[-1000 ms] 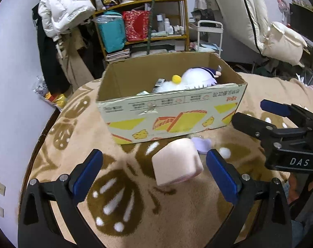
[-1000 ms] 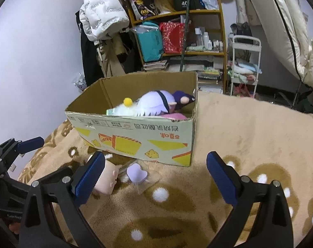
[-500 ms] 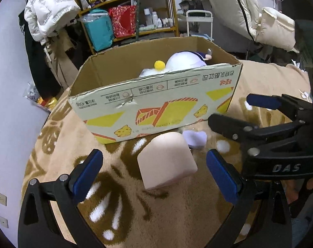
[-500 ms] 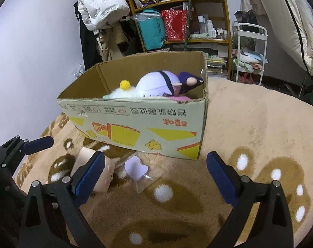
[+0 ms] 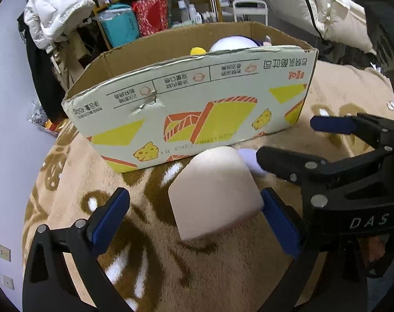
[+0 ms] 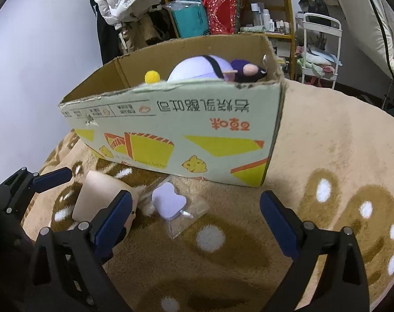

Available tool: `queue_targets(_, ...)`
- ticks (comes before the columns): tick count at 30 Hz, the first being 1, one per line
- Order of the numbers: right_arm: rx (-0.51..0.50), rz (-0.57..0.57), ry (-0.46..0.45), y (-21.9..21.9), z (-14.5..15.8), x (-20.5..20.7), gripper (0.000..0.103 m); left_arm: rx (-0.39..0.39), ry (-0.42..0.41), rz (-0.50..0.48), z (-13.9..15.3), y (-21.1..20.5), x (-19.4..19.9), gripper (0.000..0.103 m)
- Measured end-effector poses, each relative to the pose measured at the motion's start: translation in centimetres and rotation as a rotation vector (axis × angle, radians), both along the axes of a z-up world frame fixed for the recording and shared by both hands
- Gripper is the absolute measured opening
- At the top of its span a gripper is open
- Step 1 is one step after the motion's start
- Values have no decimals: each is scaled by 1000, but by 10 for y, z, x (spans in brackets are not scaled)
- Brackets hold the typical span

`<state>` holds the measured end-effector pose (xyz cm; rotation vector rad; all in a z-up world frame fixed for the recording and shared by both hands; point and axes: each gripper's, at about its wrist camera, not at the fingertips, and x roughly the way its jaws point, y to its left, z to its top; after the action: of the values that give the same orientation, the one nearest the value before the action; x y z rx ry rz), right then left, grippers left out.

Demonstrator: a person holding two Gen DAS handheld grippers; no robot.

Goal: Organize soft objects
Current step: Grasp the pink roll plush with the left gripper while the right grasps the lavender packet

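Pink foam block (image 5: 214, 193) between spread left tongs (image 5: 195, 213)

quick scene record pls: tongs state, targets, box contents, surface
left tongs: open, straddling the pink toy, right pad at its edge
right tongs: open, over the purple heart
purple heart: in a clear bag, on the blanket, in front of the box
box: open top, holds a purple plush and a yellow pompom
surface: tan blanket with brown and white pattern
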<state>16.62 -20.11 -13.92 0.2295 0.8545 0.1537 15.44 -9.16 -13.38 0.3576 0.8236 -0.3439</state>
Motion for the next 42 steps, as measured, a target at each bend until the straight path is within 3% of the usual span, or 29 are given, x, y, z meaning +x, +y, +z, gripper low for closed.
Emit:
queue_targets(3,16,11,14,3,-5,2,102,-5,-14,1,-1,2,1,98)
queue_targets(5,24,23,25,5,-7,4,95,-19,-6,-1,-3,4,2,94)
queue_targets(8,47,40,48,8,-11,8,87,-44,19,-7,-6,6,4,84)
queue_targets(12,80,46,85,8,-19,13,76,-62,48,-40,-10,5,5,62)
queue_targets(16,89,55,114,12,-27,16,60,-68,69,-51,-13,4,4,52)
queue_targets(20,85,61,106,17,-27,16,58,-119,103,-21,-12,14,6,44)
queue_targets(22,85,71,98,20,-27,16,51,-134,114,-15,-10,17,6,39)
queue_targets(31,73,65,88,25,-24,15,48,-187,149,41,-6,31,-1,36)
queue_targets(42,25,64,81,36,-16,3,20,-143,135,67,2,33,-10,36)
